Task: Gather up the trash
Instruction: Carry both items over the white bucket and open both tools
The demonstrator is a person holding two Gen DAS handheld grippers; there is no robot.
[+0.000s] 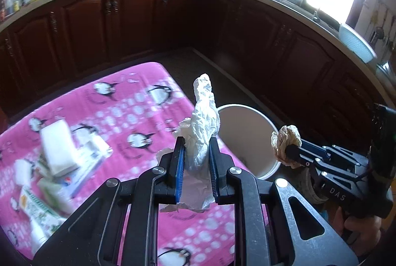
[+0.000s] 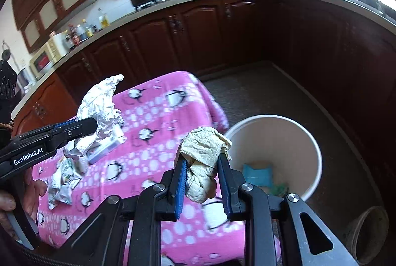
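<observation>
My left gripper (image 1: 196, 142) is shut on a crumpled white paper (image 1: 204, 127) and holds it above the right edge of the pink penguin-print table (image 1: 138, 97). It also shows in the right wrist view (image 2: 95, 126) with the white paper (image 2: 99, 110). My right gripper (image 2: 201, 158) is shut on a crumpled beige paper wad (image 2: 203, 154), next to the rim of the white trash bin (image 2: 309, 142). The bin (image 1: 247, 122) stands on the floor beside the table and holds some blue and green scraps (image 2: 257, 174). The right gripper (image 1: 288, 150) with its beige wad (image 1: 284, 142) hangs over the bin's right rim.
Loose wrappers, a white block (image 1: 57, 149) and crumpled packets (image 2: 61, 179) lie on the table's left side. Dark wooden kitchen cabinets (image 1: 138, 18) curve around behind. A brown pot (image 2: 368, 231) stands on the floor to the right of the bin.
</observation>
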